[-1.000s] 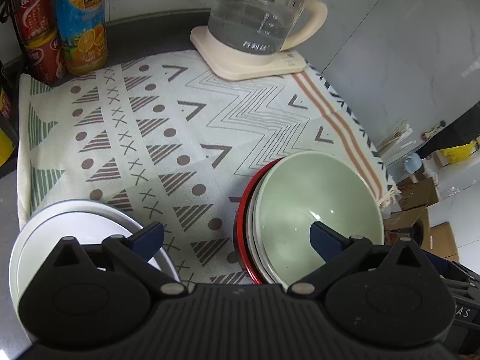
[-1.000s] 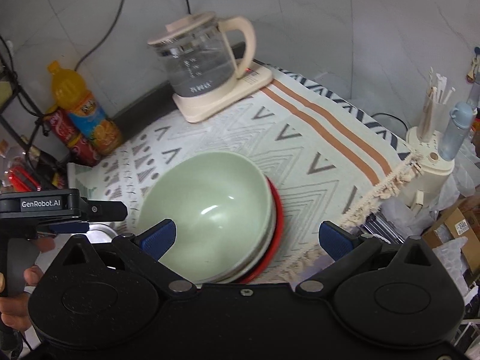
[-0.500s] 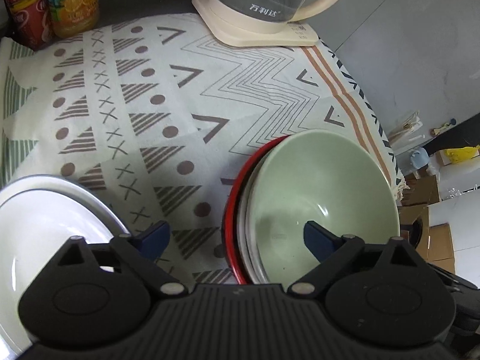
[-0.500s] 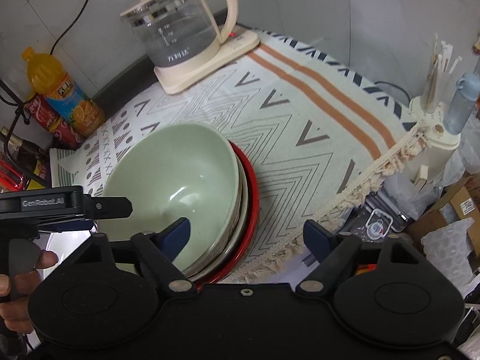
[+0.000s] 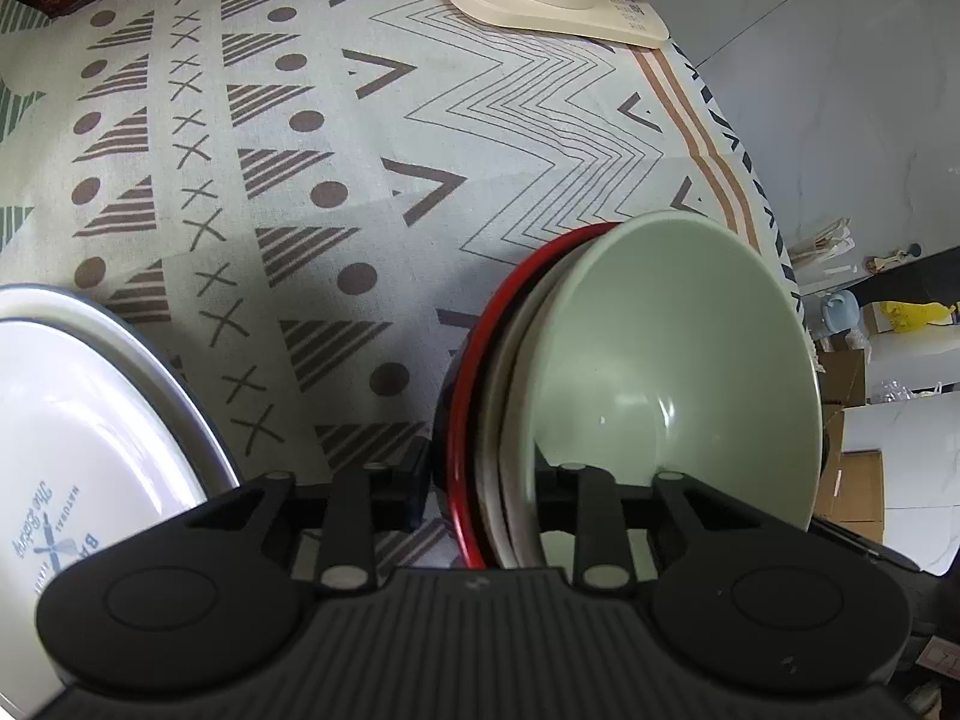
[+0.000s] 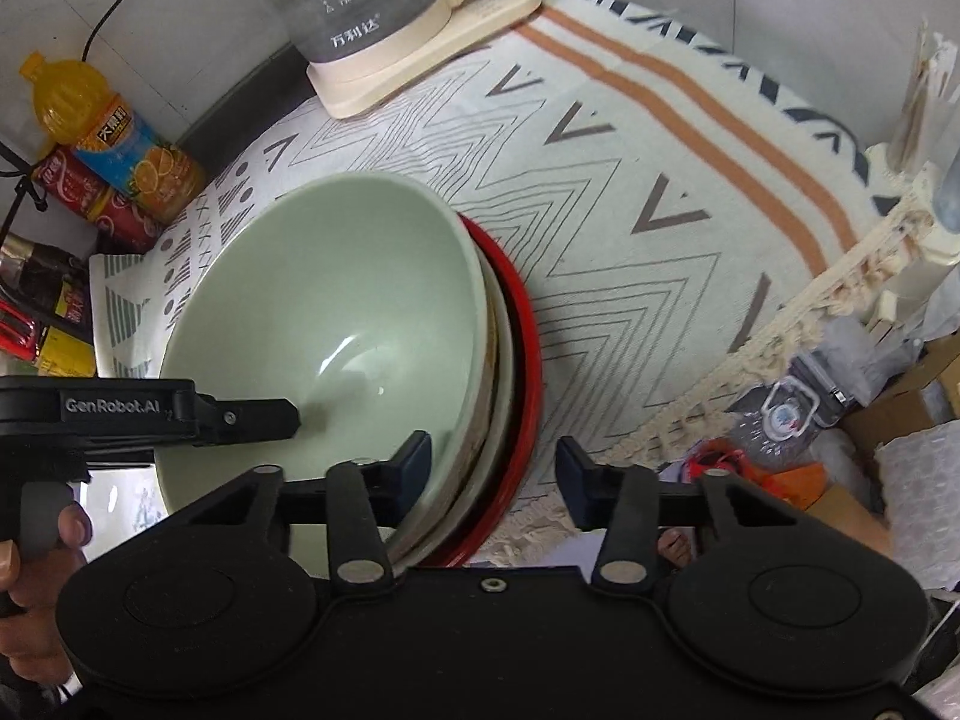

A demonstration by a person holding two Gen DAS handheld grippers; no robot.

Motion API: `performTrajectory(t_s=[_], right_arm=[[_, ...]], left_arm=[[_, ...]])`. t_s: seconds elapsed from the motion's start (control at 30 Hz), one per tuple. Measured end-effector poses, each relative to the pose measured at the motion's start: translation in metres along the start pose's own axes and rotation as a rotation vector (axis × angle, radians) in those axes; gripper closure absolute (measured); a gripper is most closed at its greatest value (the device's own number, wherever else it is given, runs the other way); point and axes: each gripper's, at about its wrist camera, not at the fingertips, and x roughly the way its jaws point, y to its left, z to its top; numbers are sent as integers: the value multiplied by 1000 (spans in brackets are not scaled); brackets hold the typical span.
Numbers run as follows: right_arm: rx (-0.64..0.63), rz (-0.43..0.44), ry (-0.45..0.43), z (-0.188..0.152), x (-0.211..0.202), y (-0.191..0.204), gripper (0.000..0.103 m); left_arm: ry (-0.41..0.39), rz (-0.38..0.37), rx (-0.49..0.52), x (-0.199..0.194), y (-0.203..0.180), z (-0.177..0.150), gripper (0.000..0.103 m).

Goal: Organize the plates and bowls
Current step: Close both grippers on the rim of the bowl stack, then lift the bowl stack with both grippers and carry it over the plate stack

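Both hand-held grippers had dropped lower onto the bowl stack [image 5: 600, 396]. Left hand-held gripper [image 5: 480, 495] was closing over its rim at six o'clock; right hand-held gripper [image 6: 495, 471] closed likewise. Neither clearly pinched yet.

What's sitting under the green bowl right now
Under the green bowl shows the rim of a cream dish, then a red plate at the bottom, on the patterned cloth. Their centres are covered; anything more between them can't be seen.
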Motion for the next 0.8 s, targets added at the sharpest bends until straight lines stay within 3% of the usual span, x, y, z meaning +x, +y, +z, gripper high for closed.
performTrajectory(t_s=[0.27,0.8], right_arm=[[-18,-15,-16,1,-1,0,73],[-58,6,-97,6,-21,21,74]], left_arm=[[7,-6,18,-4,1,-2,76],[-88,-19,27,-44,9,-3,75]])
